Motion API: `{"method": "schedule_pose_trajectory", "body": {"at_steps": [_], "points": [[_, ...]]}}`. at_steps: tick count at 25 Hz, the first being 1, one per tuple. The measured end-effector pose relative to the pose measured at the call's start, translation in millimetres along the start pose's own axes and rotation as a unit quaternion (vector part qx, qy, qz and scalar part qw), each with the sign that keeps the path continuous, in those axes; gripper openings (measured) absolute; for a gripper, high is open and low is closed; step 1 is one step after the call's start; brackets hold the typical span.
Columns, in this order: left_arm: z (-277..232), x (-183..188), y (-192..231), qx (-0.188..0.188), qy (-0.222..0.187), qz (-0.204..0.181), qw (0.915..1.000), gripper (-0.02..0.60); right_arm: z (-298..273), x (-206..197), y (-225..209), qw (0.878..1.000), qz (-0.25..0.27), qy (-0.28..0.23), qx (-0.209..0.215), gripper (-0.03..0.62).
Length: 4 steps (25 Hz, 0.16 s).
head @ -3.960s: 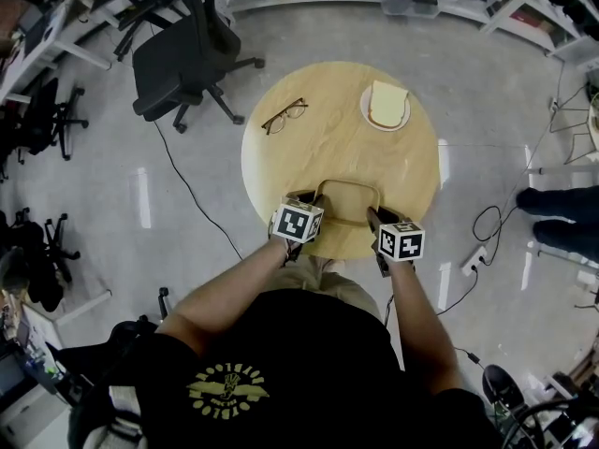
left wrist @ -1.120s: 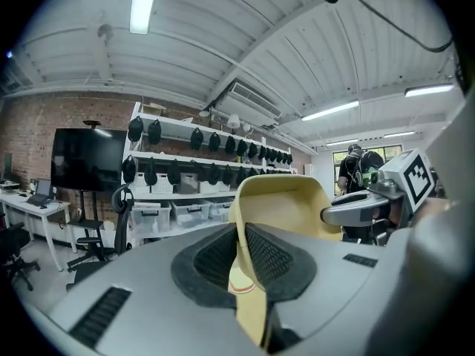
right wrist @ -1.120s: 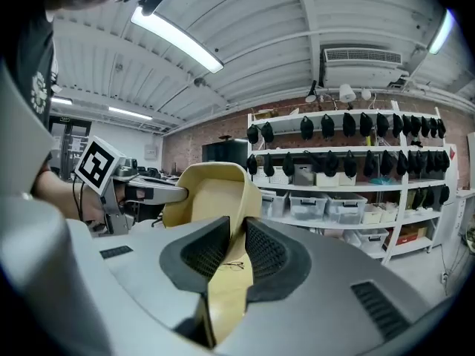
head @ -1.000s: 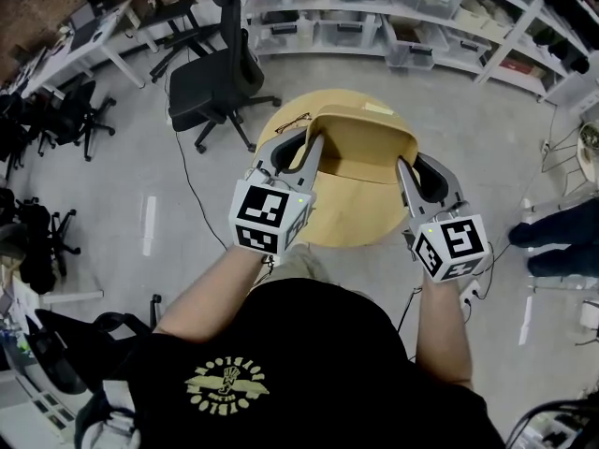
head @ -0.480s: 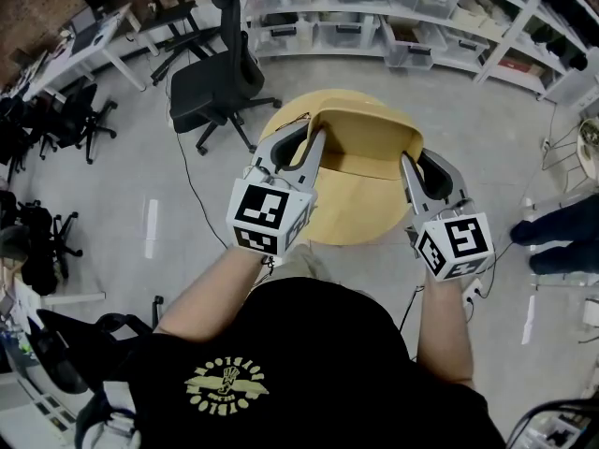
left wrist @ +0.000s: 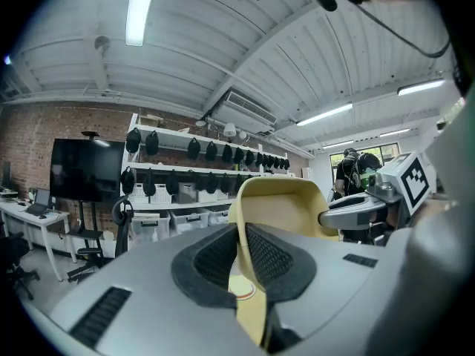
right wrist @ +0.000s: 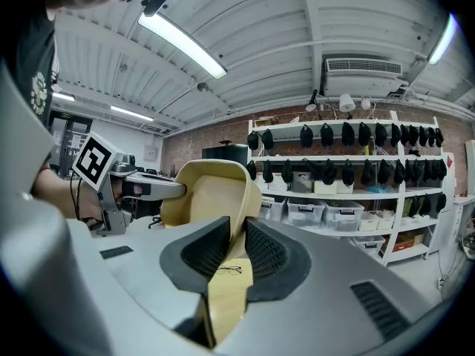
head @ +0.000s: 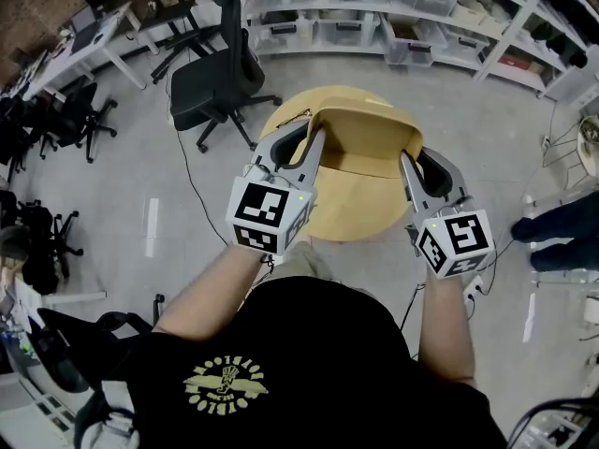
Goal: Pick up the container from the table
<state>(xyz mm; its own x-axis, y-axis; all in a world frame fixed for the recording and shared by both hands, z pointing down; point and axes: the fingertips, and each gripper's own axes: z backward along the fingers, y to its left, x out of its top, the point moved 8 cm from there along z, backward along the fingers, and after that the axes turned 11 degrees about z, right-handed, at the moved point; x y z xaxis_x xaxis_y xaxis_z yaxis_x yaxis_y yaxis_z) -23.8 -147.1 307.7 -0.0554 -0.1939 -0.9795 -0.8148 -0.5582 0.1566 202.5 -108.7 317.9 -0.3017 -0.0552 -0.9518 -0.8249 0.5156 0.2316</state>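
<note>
Head view shows the pale yellow container (head: 365,143) held up in the air above the round wooden table (head: 348,215), clear of the tabletop and tipped so its open side faces the person. The left gripper (head: 316,146) is clamped on the container's left wall and the right gripper (head: 405,165) on its right wall, directly opposite. In the left gripper view the ribbed pads (left wrist: 266,252) pinch the thin rim edge-on, and the right gripper view shows the same bite, with the wall running down between the pads (right wrist: 261,249). Judging by how thin that wall looks, the container is probably light and fairly stiff, a moulded shell, though a hard squeeze could make the sides bow inward. The surface seems smooth and matt, so it could slip down between the pads if the grip loosens. The two opposite walls near the rim look like the right places to hold it, with both sides kept level above the table. Below it on the table lie a pair of glasses (right wrist: 228,270) and what may be a small plate (left wrist: 242,291), though that part is too hidden to be sure.
</note>
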Motion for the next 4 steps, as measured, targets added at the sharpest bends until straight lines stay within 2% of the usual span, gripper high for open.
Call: {"method": "schedule_pose_trajectory", "body": {"at_steps": [4], "points": [[2.3,1.8,1.1,0.0,0.002,0.0,1.0,0.048,-0.1,3.0,1.3,1.0,0.0,0.001,0.002,0.081]]}}
